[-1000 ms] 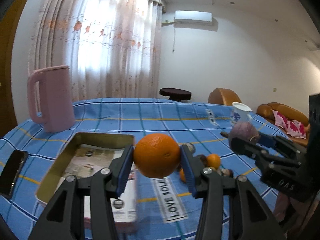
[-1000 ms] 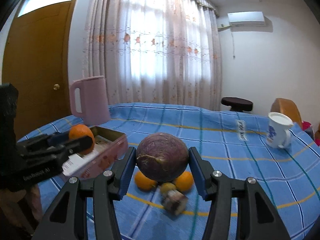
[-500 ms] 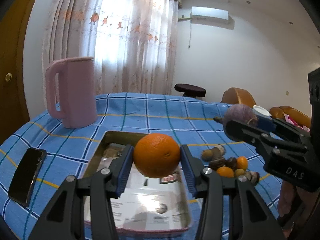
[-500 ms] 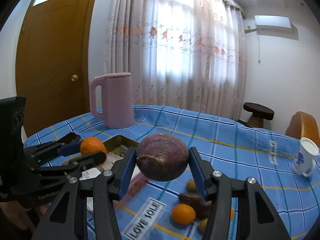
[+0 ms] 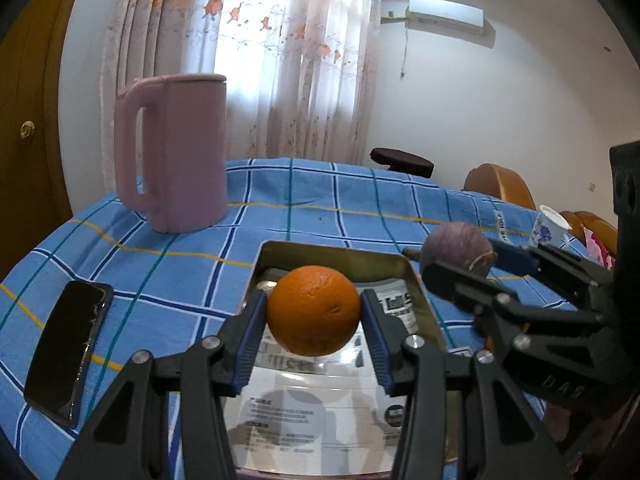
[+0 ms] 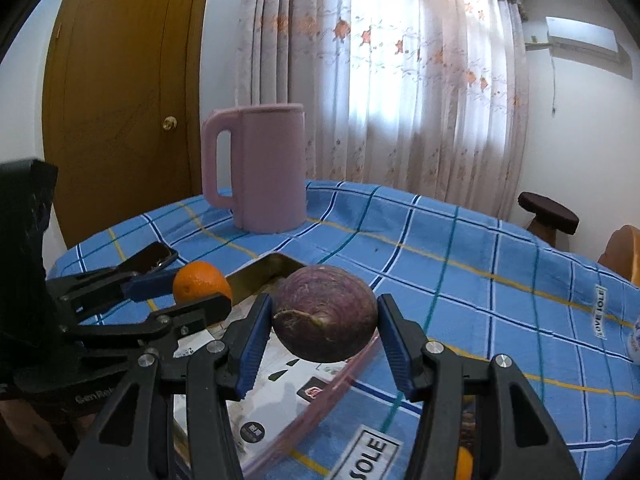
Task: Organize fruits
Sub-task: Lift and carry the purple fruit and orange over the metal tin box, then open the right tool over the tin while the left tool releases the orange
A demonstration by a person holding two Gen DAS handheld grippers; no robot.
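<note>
Both grippers now over the tray (image 5: 334, 250), up from the loose fruit pile. Left gripper (image 5: 314, 316) clamps orange (image 5: 314, 310); right gripper (image 6: 325, 326) clamps purple fruit (image 6: 326, 314) above tray's right edge. Release likely next.

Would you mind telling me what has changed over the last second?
Both grippers have carried their fruit sideways until they hang over the tray: the left gripper with the orange, the right gripper with the purple fruit. Both grips, the pink jug and the phone are unchanged.
</note>
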